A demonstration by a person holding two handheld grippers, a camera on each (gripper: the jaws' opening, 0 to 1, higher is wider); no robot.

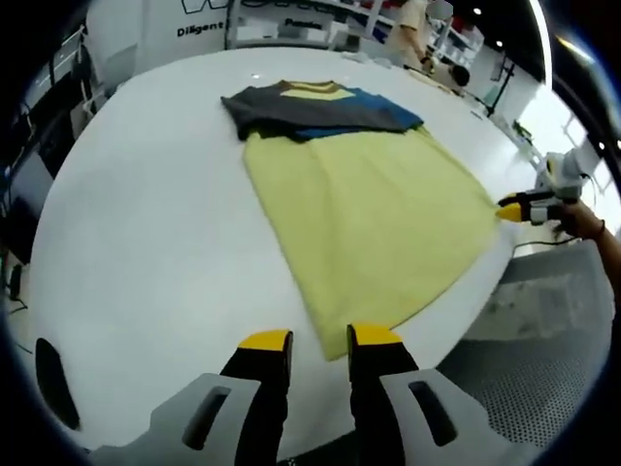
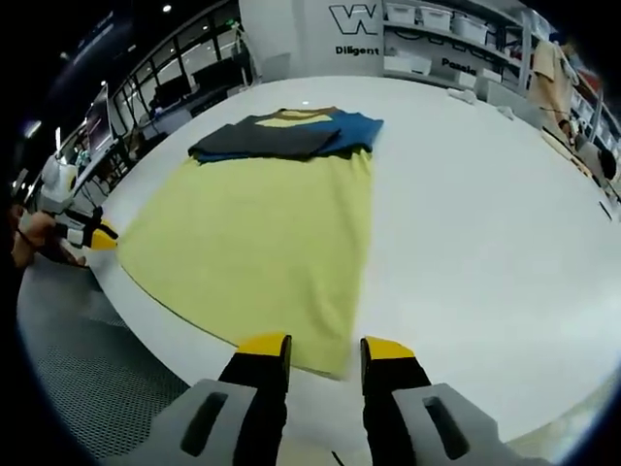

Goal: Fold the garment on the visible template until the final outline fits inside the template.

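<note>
One yellow garment [image 1: 374, 228] flat; sleeves folded in

A bright lab or showroom: big white worktop [image 1: 146, 243], branded wall panel [image 2: 354, 34], shelves of bins [image 2: 437, 19].

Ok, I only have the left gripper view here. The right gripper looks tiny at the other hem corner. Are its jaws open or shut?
Observer: Open. In the right gripper view, the right gripper has its jaws apart, and the hem corner of the yellow shirt lies in the gap between them.
Operator: And the hem between the two grippers, is it lying flat?
Observer: From that side it looks flat. It runs in a straight line near the edge of the table to the left gripper, with no wrinkles I can make out.
</note>
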